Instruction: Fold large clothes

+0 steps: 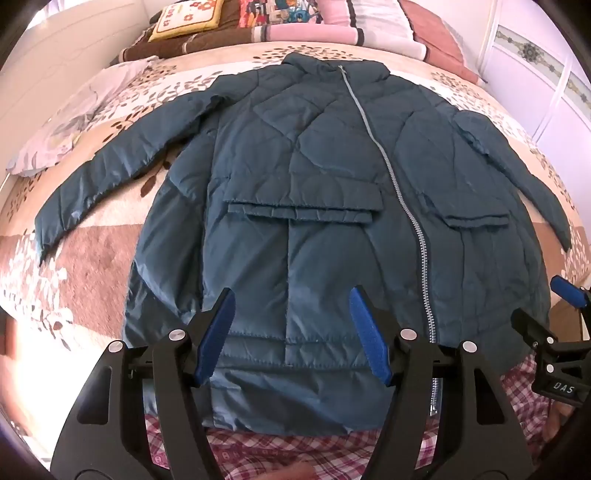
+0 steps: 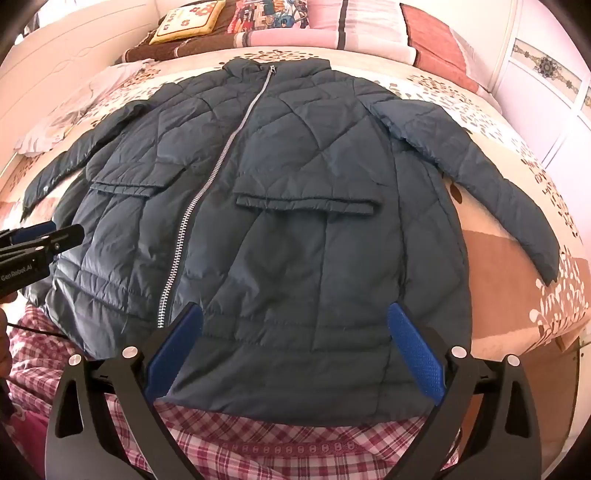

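Observation:
A dark teal quilted jacket (image 1: 303, 192) lies flat, front up and zipped, on a bed, collar at the far end, both sleeves spread out to the sides; it also fills the right wrist view (image 2: 295, 229). My left gripper (image 1: 293, 299) is open and empty, hovering over the left part of the hem. My right gripper (image 2: 295, 317) is open and empty over the right part of the hem. The right gripper's tip shows in the left wrist view (image 1: 569, 291); the left gripper shows at the left edge of the right wrist view (image 2: 44, 240).
The bed has a floral cream and brown cover (image 1: 92, 243). Pillows and folded blankets (image 1: 280, 22) are stacked at the headboard. A pale cloth (image 1: 66, 125) lies at the far left. A red plaid garment (image 2: 295, 435) is below the hem. White wardrobe doors (image 2: 546, 81) stand right.

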{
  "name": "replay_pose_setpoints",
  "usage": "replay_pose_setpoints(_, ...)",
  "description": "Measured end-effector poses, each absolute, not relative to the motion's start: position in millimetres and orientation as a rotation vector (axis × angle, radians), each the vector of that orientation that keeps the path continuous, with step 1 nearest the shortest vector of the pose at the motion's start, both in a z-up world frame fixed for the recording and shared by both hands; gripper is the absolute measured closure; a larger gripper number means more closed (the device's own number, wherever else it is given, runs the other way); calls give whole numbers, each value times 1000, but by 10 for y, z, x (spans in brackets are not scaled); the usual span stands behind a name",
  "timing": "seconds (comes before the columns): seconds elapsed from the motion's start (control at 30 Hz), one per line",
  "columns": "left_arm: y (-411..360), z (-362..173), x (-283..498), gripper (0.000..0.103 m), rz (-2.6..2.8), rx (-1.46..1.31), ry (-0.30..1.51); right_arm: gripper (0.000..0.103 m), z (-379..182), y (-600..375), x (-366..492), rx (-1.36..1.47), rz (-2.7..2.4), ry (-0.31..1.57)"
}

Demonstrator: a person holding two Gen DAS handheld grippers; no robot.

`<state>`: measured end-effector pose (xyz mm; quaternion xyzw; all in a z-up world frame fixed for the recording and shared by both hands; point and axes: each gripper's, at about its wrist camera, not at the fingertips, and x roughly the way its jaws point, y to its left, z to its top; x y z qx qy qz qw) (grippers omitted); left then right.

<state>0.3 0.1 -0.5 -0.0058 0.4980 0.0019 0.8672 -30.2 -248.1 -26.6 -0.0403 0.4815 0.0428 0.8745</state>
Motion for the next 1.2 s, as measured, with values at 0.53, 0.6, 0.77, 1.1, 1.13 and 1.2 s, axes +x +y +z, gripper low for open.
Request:
replay_pose_setpoints(0.53, 10, -86, -27, 39, 5, -12, 1048, 7, -286, -2504, -298, -79, 92, 1011)
replay_pose_setpoints(0.6, 12, -96, -33, 39, 4, -14, 1049, 7, -287, -2508, -296, -78, 93, 1011)
replay_pose_setpoints(0.77, 12, -79, -21, 39, 4, -13, 1051, 7, -290, -2510, -293, -76, 92, 1013)
replay_pose_setpoints(1.1, 23, -99, -34, 39, 5, -14, 1050, 7, -283, -2526, -295, -74, 92, 1013)
replay_pose_setpoints(1.13, 25, -100, -34, 39, 5, -14, 1050, 7, -281, -2526, -298, -75, 92, 1012)
replay_pose_setpoints(1.2, 24, -96, -32, 39, 6, -14, 1051, 7, -281, -2533, -296, -73, 92, 1013)
